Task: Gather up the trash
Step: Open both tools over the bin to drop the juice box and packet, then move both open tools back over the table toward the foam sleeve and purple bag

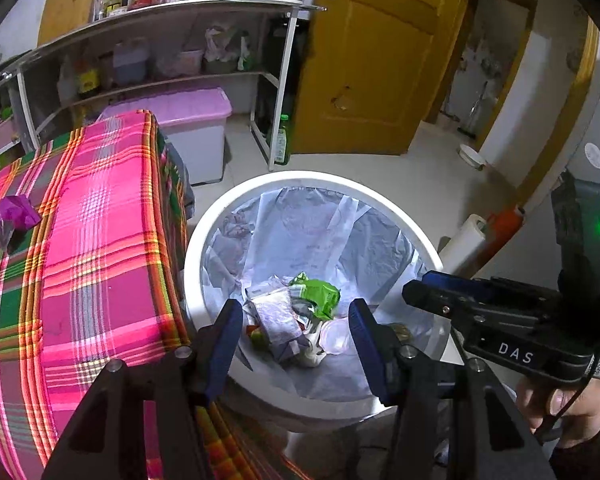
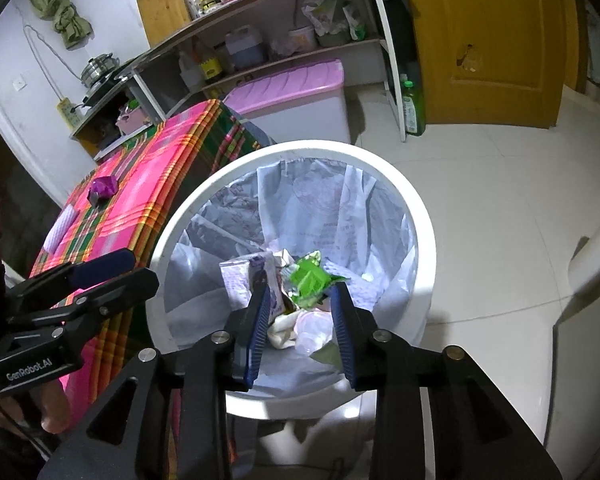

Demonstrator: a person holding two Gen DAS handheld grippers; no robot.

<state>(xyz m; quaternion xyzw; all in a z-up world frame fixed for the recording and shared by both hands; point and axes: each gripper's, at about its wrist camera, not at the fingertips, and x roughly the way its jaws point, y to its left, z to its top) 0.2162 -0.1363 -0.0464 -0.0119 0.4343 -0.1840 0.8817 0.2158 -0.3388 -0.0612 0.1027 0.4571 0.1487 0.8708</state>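
A white trash bin (image 1: 204, 240) (image 2: 420, 216) with a clear liner stands on the floor beside the table. Inside lie a green wrapper (image 1: 320, 292) (image 2: 308, 276), a purple-white carton (image 1: 274, 316) (image 2: 236, 276) and other scraps. My left gripper (image 1: 296, 320) is open and empty above the bin. My right gripper (image 2: 302, 300) is open and empty above the bin too; it also shows in the left wrist view (image 1: 420, 288). A crumpled purple wrapper (image 1: 14, 216) (image 2: 103, 188) lies on the pink plaid tablecloth (image 1: 100, 240) (image 2: 140, 208). A white object (image 2: 62, 228) lies near the table's edge.
A pink-lidded storage box (image 1: 192, 120) (image 2: 296, 92) stands behind the table. Shelves with bottles (image 1: 140, 60) (image 2: 260, 40) line the wall. A green bottle (image 1: 282, 140) (image 2: 412, 108) stands by the yellow door (image 1: 372, 60). A white roll (image 1: 464, 240) (image 2: 596, 256) lies on the tiled floor.
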